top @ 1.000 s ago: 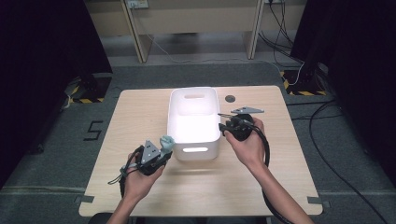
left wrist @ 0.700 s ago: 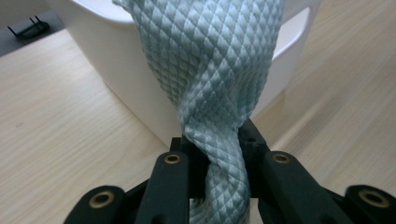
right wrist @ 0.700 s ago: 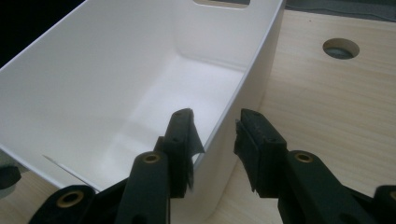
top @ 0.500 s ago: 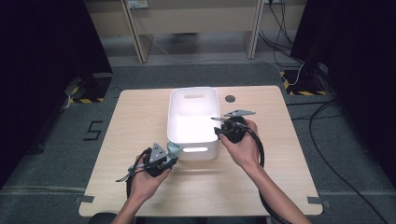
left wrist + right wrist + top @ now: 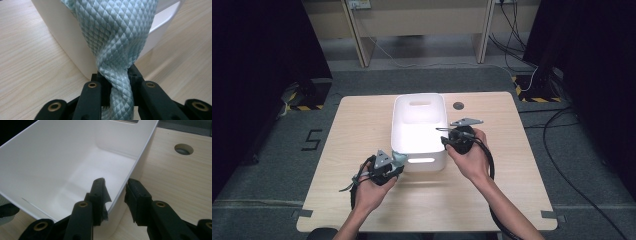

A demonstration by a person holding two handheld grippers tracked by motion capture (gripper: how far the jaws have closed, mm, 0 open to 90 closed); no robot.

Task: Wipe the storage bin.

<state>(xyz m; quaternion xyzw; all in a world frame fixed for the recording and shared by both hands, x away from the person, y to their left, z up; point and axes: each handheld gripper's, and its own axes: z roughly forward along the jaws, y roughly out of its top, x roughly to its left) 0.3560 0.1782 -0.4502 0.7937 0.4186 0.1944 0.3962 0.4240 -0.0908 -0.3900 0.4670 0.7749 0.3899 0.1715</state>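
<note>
**Soft cloth pinched at bin's near corner**

Found the left gripper (image 5: 116, 75) nearest, clamped together on a twisted neck of cloth (image 5: 117, 32), with no gap between pads and weave. Read the cloth as pale green, woven in small diamonds, soft and light. Saw it bunched and folded freely above the jaws, so judged it likely to sag, drape and trail rather than hold a shape. Judged the weave grippy enough not to slip, and in no way fragile. Reckoned the twisted neck a fair hold, gathered layers giving the pads some bulk. Expected a single loose edge to pull out more easily. Placed the cloth just off the table (image 5: 362, 125), hard by the near left corner of the bin (image 5: 419, 97) in the high view, perhaps touching its wall; could not tell for sure.

Took the bin for stiff, thin-walled white plastic, smooth and light, bare inside as far as seen, and apt to slide on the wood if nudged. Noted slots (image 5: 421, 160) in the near and far walls as other holds.

Farther along, saw the right gripper (image 5: 115, 186) astride the bin's right rim, one jaw inside and one outside. Found those jaws apart, having just been closing, with the wall between them and the outer pad not yet pressing. Beyond, marked a round hole (image 5: 183, 148) in the table.
</note>
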